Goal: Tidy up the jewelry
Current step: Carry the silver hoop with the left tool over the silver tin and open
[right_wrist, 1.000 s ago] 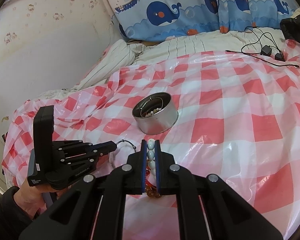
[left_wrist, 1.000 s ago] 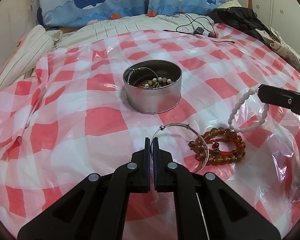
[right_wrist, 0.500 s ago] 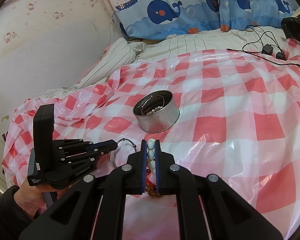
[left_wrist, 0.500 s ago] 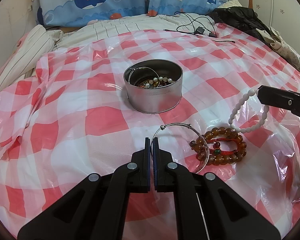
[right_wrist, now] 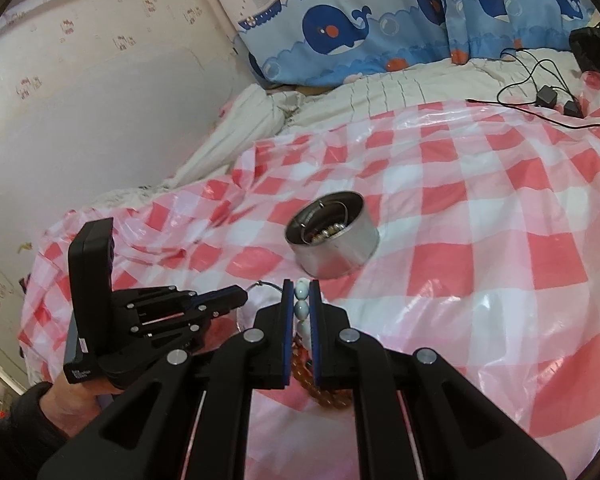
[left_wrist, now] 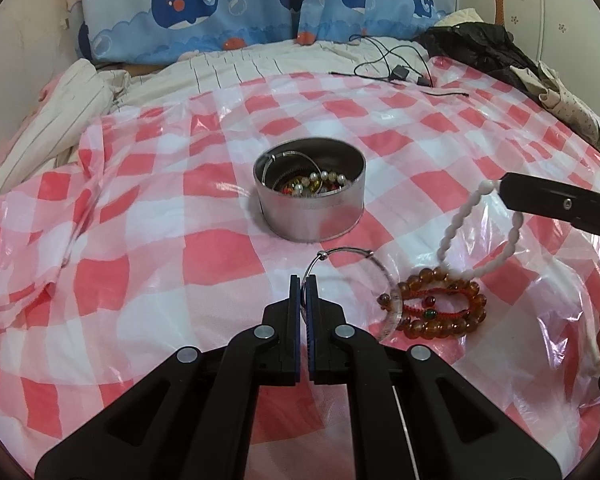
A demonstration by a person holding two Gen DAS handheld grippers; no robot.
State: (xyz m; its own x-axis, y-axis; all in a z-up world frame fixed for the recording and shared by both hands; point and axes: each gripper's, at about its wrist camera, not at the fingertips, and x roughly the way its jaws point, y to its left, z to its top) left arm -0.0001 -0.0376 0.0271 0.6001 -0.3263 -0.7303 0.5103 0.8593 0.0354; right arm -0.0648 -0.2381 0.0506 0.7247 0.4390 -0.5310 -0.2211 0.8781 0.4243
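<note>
A round metal tin [left_wrist: 310, 194] [right_wrist: 332, 240] with beaded jewelry and a hoop inside stands on the red-checked plastic sheet. My left gripper [left_wrist: 303, 280] is shut on a thin silver bangle [left_wrist: 354, 254] that lies in front of the tin. My right gripper [right_wrist: 301, 286] is shut on a white bead bracelet [left_wrist: 460, 232] [right_wrist: 301, 300], which hangs from it just above an amber bead bracelet with a red cord [left_wrist: 436, 308]. In the left wrist view the right gripper [left_wrist: 504, 192] comes in from the right edge.
The checked sheet [left_wrist: 160, 260] covers a bed and is wrinkled at the left. Whale-print pillows [left_wrist: 228, 4] stand at the back. Black cables with a charger [left_wrist: 396, 72] and dark clothing [left_wrist: 480, 48] lie at the back right. A wall [right_wrist: 100, 80] runs along the left.
My right gripper has lifted the white bracelet slightly and moved a little toward the tin. My left gripper stays shut on the bangle in the same place.
</note>
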